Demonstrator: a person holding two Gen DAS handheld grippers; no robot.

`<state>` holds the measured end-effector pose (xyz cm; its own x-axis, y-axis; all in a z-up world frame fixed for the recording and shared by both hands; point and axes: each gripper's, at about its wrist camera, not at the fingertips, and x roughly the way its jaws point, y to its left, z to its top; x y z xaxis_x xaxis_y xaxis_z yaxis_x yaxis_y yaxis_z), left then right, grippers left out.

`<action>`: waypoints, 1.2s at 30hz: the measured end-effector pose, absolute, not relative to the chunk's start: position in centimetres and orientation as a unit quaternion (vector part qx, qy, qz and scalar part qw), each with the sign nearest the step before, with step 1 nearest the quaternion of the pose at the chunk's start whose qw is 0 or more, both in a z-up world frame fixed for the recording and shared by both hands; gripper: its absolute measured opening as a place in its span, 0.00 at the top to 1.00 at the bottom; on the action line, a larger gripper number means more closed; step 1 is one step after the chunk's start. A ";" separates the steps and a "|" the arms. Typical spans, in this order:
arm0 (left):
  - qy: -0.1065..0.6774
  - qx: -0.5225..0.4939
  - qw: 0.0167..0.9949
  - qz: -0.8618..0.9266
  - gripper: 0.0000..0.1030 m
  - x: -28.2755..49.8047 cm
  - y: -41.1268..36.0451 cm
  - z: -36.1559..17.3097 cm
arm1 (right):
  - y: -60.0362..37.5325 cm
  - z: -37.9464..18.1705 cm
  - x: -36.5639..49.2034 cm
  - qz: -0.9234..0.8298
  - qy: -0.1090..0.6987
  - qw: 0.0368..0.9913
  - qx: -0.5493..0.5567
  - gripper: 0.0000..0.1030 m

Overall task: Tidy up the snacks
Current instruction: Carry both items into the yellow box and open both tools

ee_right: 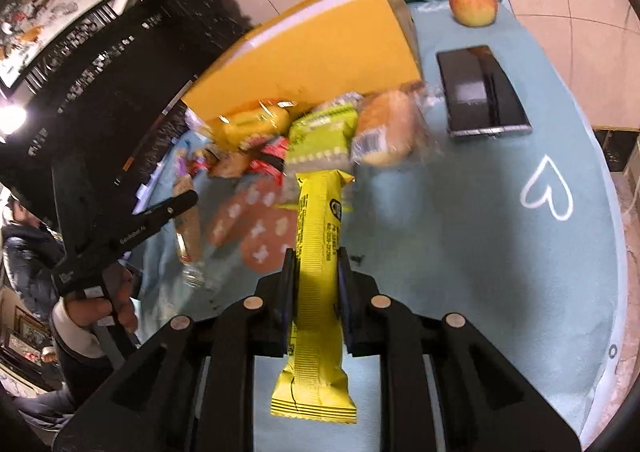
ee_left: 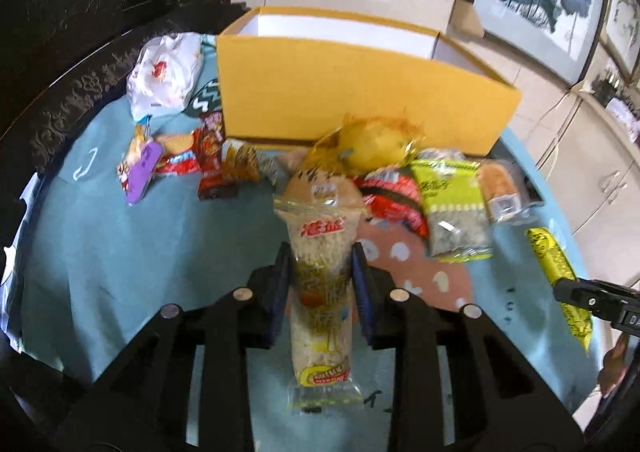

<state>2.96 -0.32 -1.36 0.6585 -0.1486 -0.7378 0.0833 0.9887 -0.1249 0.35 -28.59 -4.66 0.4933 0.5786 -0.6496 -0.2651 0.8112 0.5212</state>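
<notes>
My left gripper (ee_left: 320, 252) is shut on a long clear packet of pale crispy noodles (ee_left: 320, 276), lifted above the blue cloth. My right gripper (ee_right: 316, 256) is shut on a long yellow snack bar (ee_right: 316, 264), also seen at the right edge of the left wrist view as the yellow bar (ee_left: 550, 252). An open yellow cardboard box (ee_left: 360, 100) stands behind a heap of snacks: a golden-wrapped cake (ee_left: 368, 144), a green packet (ee_left: 452, 196), a wrapped bun (ee_left: 500, 188) and red packets (ee_left: 392, 196). From the right wrist view the box (ee_right: 320, 52) lies ahead to the left.
A round table under a blue cloth (ee_right: 480, 252). A dark phone (ee_right: 480, 92) and an apple (ee_right: 473, 2) lie right of the box. A white plastic bag (ee_left: 164, 72) and more small packets (ee_left: 172, 160) sit left of it. A person's hand (ee_right: 100, 304) holds the left gripper's handle.
</notes>
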 end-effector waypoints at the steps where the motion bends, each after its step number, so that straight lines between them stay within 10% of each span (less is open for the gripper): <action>1: 0.403 -0.043 0.911 -0.069 0.71 2.9 -0.4 -1.0 | -28.6 -4.1 0.2 0.253 0.428 0.849 0.179 0.81; 36: 0.234 -0.074 0.965 -0.086 0.71 17.4 -2.2 13.0 | -25.0 7.7 15.3 0.197 0.261 0.936 0.131 0.80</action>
<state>17.41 -2.16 13.01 0.8753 -0.2004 -0.4400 0.1307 0.9743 -0.1837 15.34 -25.00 7.70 0.7854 0.4376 -0.4377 -0.3008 0.8880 0.3479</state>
